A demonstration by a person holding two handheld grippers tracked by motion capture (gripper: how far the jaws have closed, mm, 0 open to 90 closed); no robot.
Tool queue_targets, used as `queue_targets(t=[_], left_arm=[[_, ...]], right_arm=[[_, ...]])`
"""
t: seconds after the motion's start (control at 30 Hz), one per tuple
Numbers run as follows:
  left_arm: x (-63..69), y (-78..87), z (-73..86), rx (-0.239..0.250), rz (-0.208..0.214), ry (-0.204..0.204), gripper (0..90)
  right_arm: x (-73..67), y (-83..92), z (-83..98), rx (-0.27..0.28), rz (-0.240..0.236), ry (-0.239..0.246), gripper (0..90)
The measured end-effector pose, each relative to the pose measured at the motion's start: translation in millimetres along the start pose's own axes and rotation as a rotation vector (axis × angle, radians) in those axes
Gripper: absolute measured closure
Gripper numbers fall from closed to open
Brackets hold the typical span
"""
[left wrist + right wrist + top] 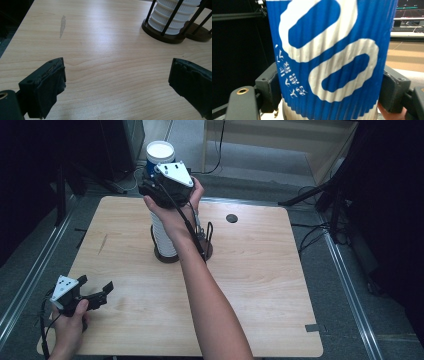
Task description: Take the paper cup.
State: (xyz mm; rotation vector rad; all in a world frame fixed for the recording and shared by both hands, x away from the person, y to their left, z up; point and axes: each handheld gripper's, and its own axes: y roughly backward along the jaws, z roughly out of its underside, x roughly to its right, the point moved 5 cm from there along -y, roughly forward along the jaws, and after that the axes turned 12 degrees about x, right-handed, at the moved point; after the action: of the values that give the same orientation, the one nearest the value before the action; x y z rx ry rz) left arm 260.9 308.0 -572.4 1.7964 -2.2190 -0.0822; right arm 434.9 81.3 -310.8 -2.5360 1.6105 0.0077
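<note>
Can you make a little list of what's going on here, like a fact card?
Place: wooden table
Right gripper: shut on a blue and white paper cup, held above the stack
Cup stack: white cups in a dark rack on the table
Left gripper: open, nothing between its jaws, low over the table's near left corner

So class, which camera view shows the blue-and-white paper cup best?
The right gripper view: the blue-and-white paper cup fills it, printing sharp, clamped in the right claw. The high view shows its white rim.
</note>
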Motion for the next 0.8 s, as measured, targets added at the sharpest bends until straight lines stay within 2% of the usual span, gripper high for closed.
queue_targets(t=[0.2, 0.33, 0.8], left_arm=[[-0.1, -0.1, -0.1, 0.001, -0.001, -0.001, 1.9], [0.1, -0.2, -0.1, 0.001, -0.001, -0.001, 1.9], [0.8, -0.7, -0.1, 0.003, -0.002, -0.004, 1.9]], right_arm=[[3.5, 2.2, -11.8, 0.019, 0.007, -0.017, 20.4], [7.3, 4.2, -16.5, 0.026, 0.011, -0.008, 20.4], [31.5, 16.8, -15.1, 0.009, 0.040, 0.001, 20.4]])
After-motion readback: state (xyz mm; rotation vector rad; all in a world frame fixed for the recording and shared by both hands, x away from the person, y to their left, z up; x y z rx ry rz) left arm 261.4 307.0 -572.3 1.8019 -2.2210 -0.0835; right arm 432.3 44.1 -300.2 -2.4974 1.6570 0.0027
